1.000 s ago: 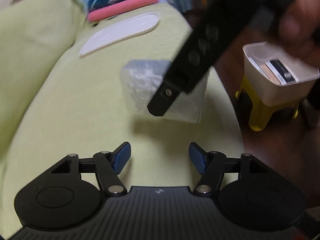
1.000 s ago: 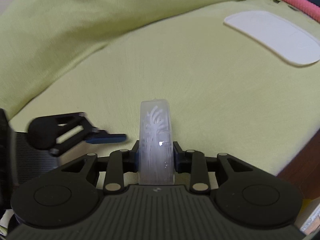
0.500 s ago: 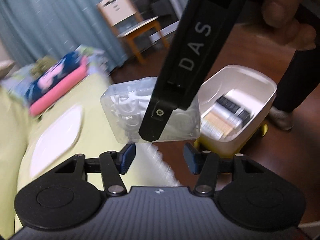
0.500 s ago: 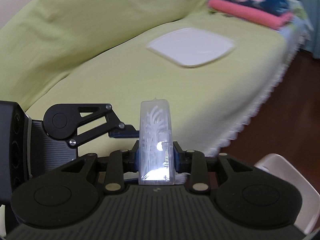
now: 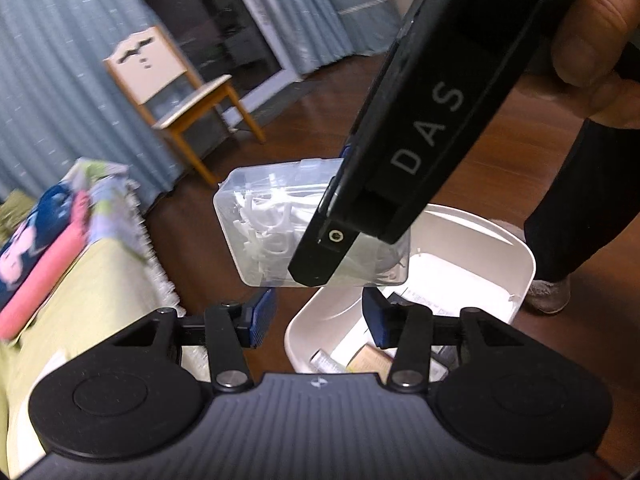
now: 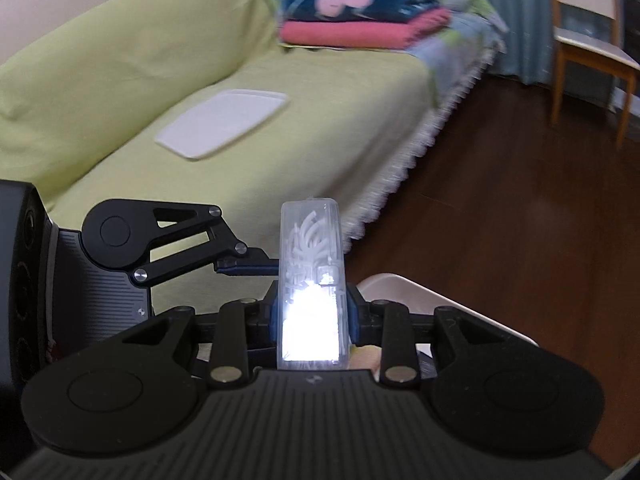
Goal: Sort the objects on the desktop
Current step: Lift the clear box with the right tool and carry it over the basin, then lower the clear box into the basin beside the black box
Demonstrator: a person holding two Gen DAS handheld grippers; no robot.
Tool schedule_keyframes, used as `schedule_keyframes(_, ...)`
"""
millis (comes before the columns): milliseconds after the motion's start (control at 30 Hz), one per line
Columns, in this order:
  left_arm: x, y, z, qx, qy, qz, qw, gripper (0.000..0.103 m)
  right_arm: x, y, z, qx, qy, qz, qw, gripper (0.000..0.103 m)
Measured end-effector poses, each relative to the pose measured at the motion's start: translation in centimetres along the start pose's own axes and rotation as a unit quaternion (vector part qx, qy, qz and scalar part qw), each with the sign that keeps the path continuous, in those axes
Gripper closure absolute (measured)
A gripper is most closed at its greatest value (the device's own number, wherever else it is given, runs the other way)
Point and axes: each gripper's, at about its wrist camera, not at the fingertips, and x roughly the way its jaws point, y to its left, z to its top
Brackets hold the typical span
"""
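Taking the white bin (image 5: 516, 264) as my landmark: far to its left I see the yellow-green sofa (image 6: 132, 64), with a flat white lid (image 6: 222, 122) lying on the seat and a stack of folded cloths (image 6: 360, 12), pink under dark blue, at the seat's far end. A wooden chair (image 5: 176, 92) stands on the dark floor beyond the sofa's fringed edge.

Closer to the bin, my left gripper (image 5: 316, 316) has its blue pads spread wide with nothing between them; it sits just at the bin's near-left rim, one pad over the floor and the other over the bin's inside.

Directly above the bin hangs the clear floss-pick box (image 5: 280, 220), full of white picks. My right gripper (image 6: 311, 312) is clenched on it, one pad on each broad face, the box standing on edge between them. In the left view the right gripper's black body crosses in front of the box.

Inside the bin I can make out a few small packages, too hidden to name. To its right a hand (image 5: 592, 36) grips the right gripper's handle, and a dark trouser leg stands beside the bin.
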Motion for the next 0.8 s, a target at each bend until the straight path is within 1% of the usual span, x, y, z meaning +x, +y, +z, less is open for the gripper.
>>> schedule_keyframes(133, 4.0, -1.1, 1.0, 0.027, 0.015, -0.016, 0.9994, 0.051, 1.4, -4.0, -1.6, 0.039, -0.001, -0.014, 0.999, 0.076)
schedule_keyframes(267, 7.1, -1.8, 1.4, 0.037, 0.022, -0.026, 0.9987, 0.05, 3.2, -7.4, -3.8, 0.083, 0.002, -0.017, 0.996, 0.076)
schedule_keyframes(367, 8.9, -2.3, 0.9, 0.044, 0.033, -0.036, 0.9979, 0.05, 4.6, -9.2, -5.5, 0.12, 0.023, -0.025, 0.992, 0.076)
schedule_keyframes(400, 9.4, -2.4, 0.6, 0.048, 0.04, -0.039, 0.9973, 0.05, 5.0, -9.6, -5.8, 0.129, 0.032, -0.029, 0.991, 0.076)
schedule_keyframes(500, 10.7, -3.0, -0.5, 0.066, 0.063, -0.047, 0.9947, 0.05, 5.8, -9.7, -6.2, 0.128, 0.041, -0.032, 0.99, 0.076)
schedule_keyframes(567, 11.5, -3.3, -0.8, 0.073, 0.073, -0.053, 0.9932, 0.05, 6.4, -9.7, -6.6, 0.13, 0.05, -0.034, 0.99, 0.076)
schedule_keyframes(800, 13.2, -4.3, -0.5, 0.099, 0.083, -0.059, 0.9899, 0.05, 7.1, -9.9, -7.6, 0.132, 0.065, -0.055, 0.987, 0.076)
